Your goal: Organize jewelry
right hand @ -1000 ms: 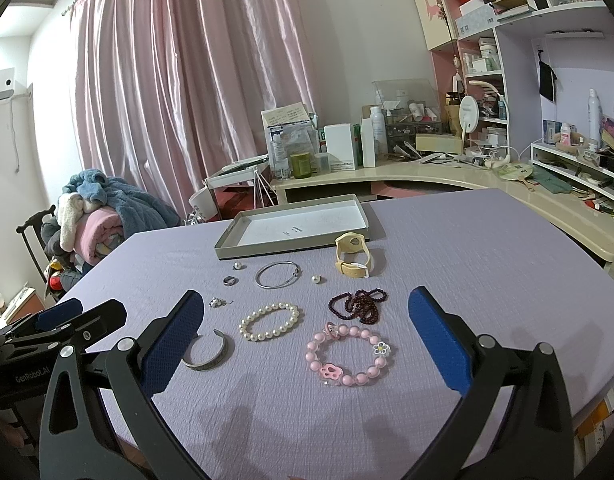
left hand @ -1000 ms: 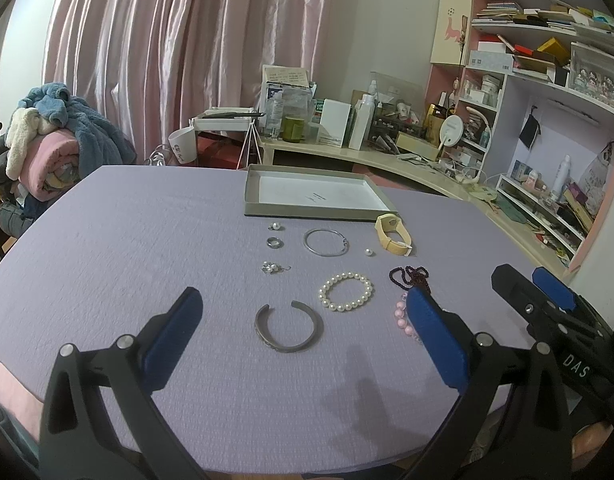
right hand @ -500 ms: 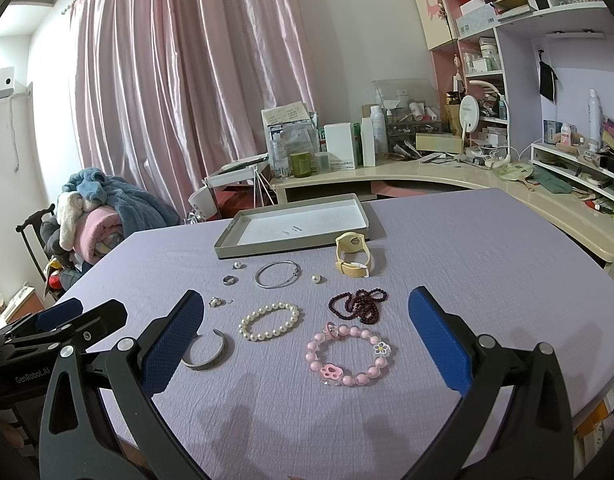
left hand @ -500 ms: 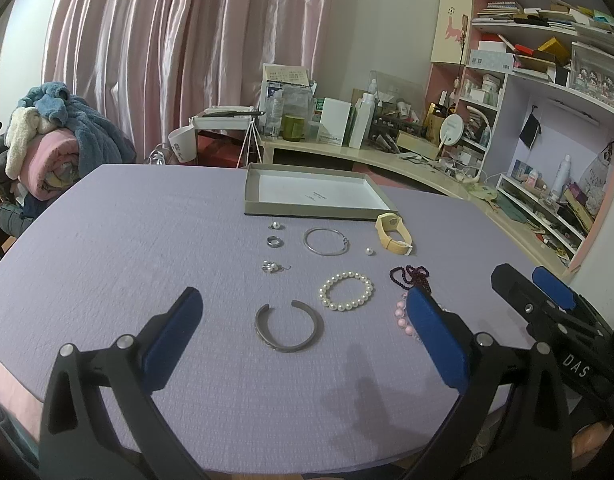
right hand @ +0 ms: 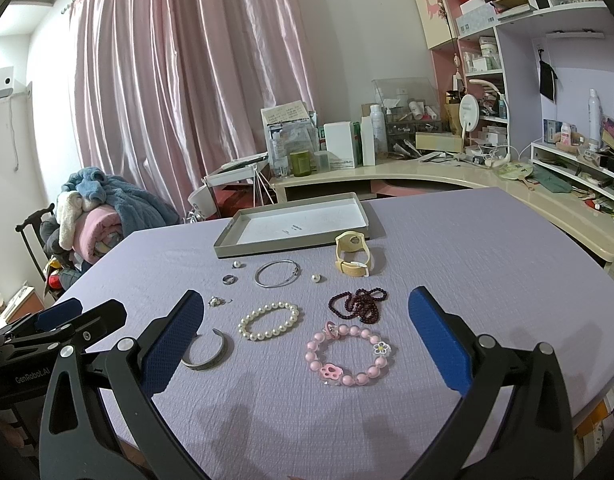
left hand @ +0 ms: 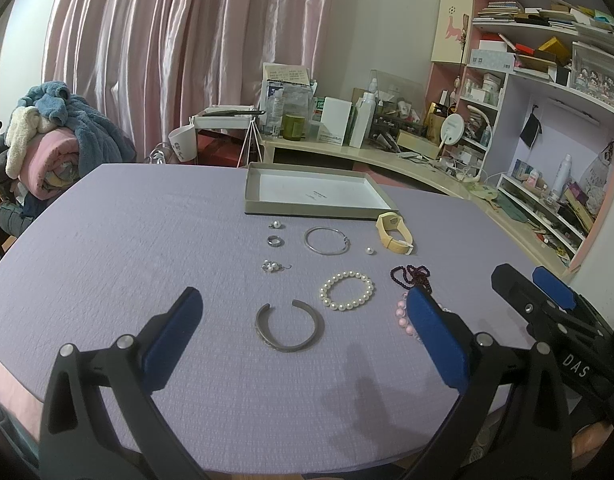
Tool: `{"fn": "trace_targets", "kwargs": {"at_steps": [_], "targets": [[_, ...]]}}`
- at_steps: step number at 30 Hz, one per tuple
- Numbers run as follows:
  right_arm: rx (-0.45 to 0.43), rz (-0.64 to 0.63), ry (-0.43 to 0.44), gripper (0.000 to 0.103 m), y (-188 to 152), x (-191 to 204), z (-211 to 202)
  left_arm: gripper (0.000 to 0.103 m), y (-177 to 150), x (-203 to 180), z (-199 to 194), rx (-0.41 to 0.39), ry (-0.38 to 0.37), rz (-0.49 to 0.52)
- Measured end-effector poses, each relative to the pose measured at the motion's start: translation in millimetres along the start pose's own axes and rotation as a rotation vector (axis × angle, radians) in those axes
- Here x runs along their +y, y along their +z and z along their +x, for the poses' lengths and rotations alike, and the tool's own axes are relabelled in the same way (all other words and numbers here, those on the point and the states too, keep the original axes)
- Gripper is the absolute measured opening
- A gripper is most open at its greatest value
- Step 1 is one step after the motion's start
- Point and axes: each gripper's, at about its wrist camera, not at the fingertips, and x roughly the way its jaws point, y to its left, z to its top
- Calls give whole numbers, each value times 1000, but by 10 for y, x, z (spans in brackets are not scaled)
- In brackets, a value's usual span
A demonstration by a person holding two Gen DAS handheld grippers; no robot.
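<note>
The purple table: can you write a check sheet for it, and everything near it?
Surface: purple table, cloth-covered.
Job's things: grey tray holds no jewelry; on the cloth lie pearl bracelet, pink bead bracelet, silver cuff, thin bangle, dark bead string, cream watch, ring, loose earrings.
Clutter: nothing seen on the table.
Grippers: left hand-held gripper and right hand-held gripper open, both holding nothing.
Cables: white cable on the desk.
Surroundings: pink curtain, shelves, pile of blankets.
</note>
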Motion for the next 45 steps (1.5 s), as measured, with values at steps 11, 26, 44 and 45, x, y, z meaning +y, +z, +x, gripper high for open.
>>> {"fn": "trace_targets", "kwargs": {"at_steps": [11,26,44,45], "targets": [[2,-1,0,102,-2,6,21,101,1,-3,3,2,0,-1],[31,12,-21,102,3,-73,178,101,-71,94,237,38,45,-13],[350,37,-132,91,-293,-364,808,101,-175,446,689,251,122,-77],[357,47,-143,87,-288,-383,851,101,-177,445,708,259,117,-74]]}}
